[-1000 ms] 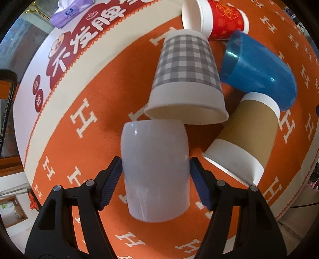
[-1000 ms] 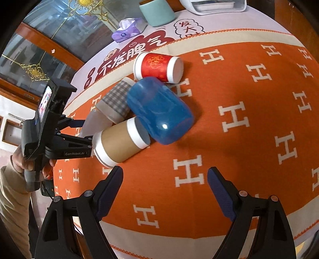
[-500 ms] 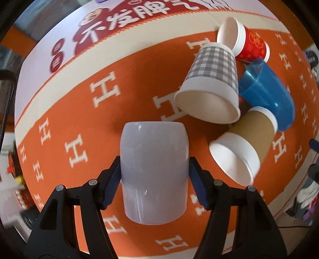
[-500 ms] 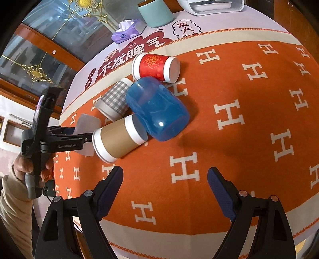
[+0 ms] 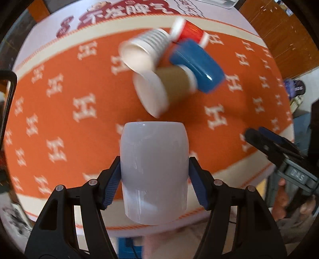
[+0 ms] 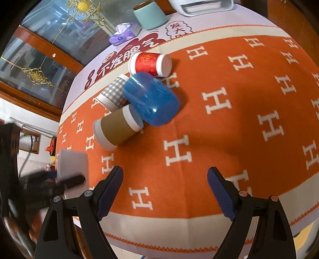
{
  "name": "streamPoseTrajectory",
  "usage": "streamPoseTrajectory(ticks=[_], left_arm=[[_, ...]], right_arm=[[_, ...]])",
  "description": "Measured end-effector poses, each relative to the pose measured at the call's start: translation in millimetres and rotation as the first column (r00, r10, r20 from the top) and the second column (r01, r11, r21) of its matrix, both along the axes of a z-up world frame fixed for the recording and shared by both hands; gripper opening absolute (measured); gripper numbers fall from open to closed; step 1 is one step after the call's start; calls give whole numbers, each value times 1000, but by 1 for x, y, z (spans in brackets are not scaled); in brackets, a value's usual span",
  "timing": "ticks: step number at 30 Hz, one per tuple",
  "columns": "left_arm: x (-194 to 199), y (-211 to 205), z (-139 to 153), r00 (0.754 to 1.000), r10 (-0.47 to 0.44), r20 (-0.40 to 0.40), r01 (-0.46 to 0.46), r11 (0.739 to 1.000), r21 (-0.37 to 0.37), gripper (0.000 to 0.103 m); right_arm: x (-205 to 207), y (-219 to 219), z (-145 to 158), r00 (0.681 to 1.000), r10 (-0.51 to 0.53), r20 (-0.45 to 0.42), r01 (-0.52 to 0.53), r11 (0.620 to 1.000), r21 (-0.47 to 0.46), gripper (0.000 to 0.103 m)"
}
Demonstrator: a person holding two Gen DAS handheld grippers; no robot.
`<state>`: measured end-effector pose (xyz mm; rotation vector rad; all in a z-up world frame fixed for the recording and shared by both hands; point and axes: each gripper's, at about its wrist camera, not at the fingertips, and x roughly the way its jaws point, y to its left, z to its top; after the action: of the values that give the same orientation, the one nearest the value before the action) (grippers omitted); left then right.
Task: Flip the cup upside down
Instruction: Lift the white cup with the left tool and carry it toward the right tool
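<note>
My left gripper (image 5: 154, 179) is shut on a pale grey cup (image 5: 154, 169) and holds it in the air above the front of the orange cloth (image 5: 65, 111). The cup (image 6: 72, 162) and the left gripper (image 6: 65, 179) show blurred at the left of the right wrist view. My right gripper (image 6: 165, 193) is open and empty above the cloth near the table's front edge. It also shows at the right of the left wrist view (image 5: 279, 149).
Several cups lie on their sides in a cluster: brown paper cup (image 6: 117, 127), blue plastic cup (image 6: 151, 99), grey checked cup (image 6: 114, 93), red cup (image 6: 150, 63). At the back are a teal cup (image 6: 150, 14), a tissue pack (image 6: 123, 34) and a white box (image 6: 201, 6).
My left gripper has lifted the grey cup away from the cluster and swung back toward the table's front edge. The right gripper has hardly moved.
</note>
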<state>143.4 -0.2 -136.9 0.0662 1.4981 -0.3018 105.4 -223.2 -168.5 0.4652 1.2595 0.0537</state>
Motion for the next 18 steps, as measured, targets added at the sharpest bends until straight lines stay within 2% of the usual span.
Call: streamPoseTrajectory(ticks=[4,9,18], left_arm=[[-30,-23,-21,998,59,-35,-60,997,-49,62],[-50,-38,-50,984,160,-81,-168,980,-106,62],[-52,-37,-83,966,245,-87,-253,963,-97,63]], right_arm=[[-17,-10,-7,999,-32,-15,32,999,-1,88],[-38,-23,-17,997,-71,-32,71,997,-9,88],[-64,-34,-28,992,-117,-48,116,993,-13,88]])
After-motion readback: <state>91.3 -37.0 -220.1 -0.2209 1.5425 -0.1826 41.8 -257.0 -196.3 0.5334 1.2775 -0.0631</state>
